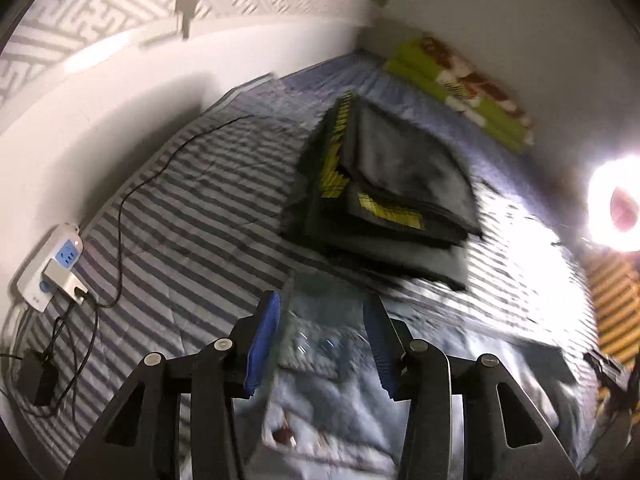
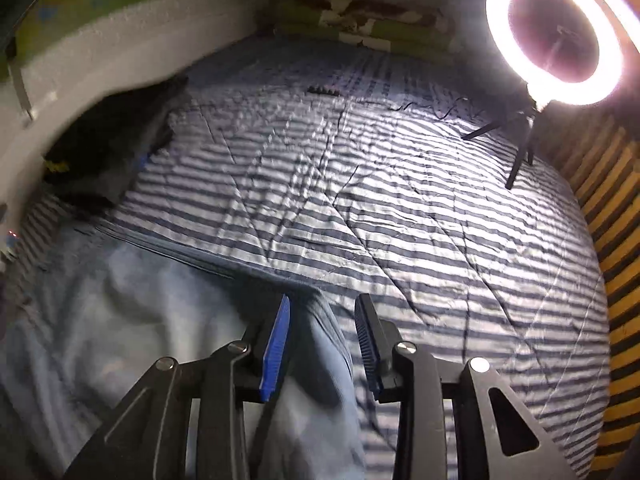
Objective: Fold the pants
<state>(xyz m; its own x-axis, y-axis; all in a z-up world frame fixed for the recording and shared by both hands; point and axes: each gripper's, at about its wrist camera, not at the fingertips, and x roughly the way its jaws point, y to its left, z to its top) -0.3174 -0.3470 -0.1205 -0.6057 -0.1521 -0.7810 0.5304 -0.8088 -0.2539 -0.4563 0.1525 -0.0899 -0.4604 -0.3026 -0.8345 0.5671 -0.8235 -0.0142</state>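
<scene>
Striped bedspread (image 2: 360, 200), jeans (image 1: 328, 412), no legible writing

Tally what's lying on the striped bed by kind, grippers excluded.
Light blue pants: 1
Folded dark clothes stack: 1
Green patterned folded blanket: 1
Ring light on tripod: 1
White power strip: 1
Black adapter: 1
Total: 6

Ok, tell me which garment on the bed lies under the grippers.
The light blue pants, spread unfolded beneath both grippers; the dark pile sits folded farther off.
</scene>
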